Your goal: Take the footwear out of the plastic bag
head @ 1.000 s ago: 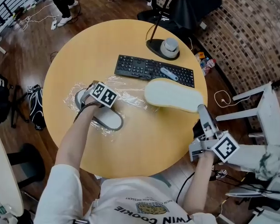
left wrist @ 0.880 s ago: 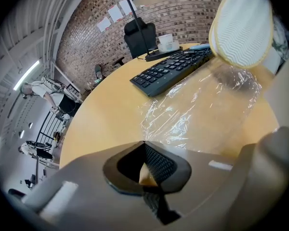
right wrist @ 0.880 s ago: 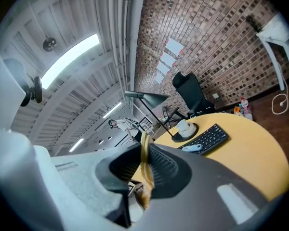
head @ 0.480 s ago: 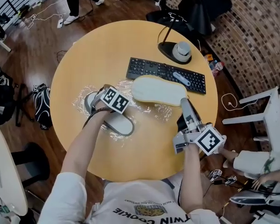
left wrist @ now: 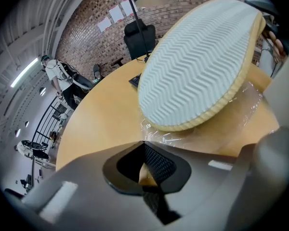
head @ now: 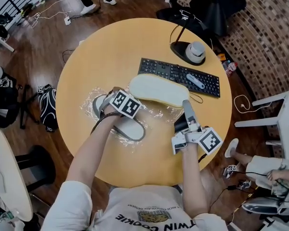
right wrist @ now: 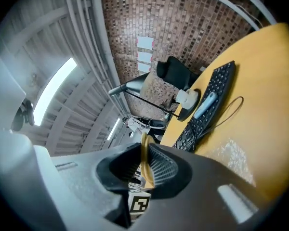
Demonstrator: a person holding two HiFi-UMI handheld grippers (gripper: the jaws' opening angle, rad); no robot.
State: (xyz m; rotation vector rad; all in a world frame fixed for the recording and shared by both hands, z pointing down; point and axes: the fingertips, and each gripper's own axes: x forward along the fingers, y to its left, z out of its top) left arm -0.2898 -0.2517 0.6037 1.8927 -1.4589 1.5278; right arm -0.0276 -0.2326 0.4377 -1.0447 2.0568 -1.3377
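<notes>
A pale slipper (head: pixel 156 89) hangs sole-up over the round yellow table (head: pixel 96 47). My right gripper (head: pixel 185 106) is shut on its cream edge, which shows as a thin strip between the jaws in the right gripper view (right wrist: pixel 144 162). Its zigzag sole (left wrist: pixel 197 61) fills the left gripper view. A second, grey and white slipper (head: pixel 127 127) lies in the crumpled clear plastic bag (head: pixel 92 102). My left gripper (head: pixel 116 100) sits over that bag, jaws closed at the film's edge (left wrist: pixel 168 136).
A black keyboard (head: pixel 176 73) with a small pale object (head: pixel 195 81) on it lies beyond the slipper, and a lamp base (head: pixel 191 52) stands behind it. A black bag (head: pixel 48 107) sits on the floor at left. White chairs and a person's foot (head: pixel 231 148) are at right.
My right gripper has carried the pale slipper leftward, from the table's right side to above the plastic bag near the left gripper. The left gripper has stayed on the bag.
</notes>
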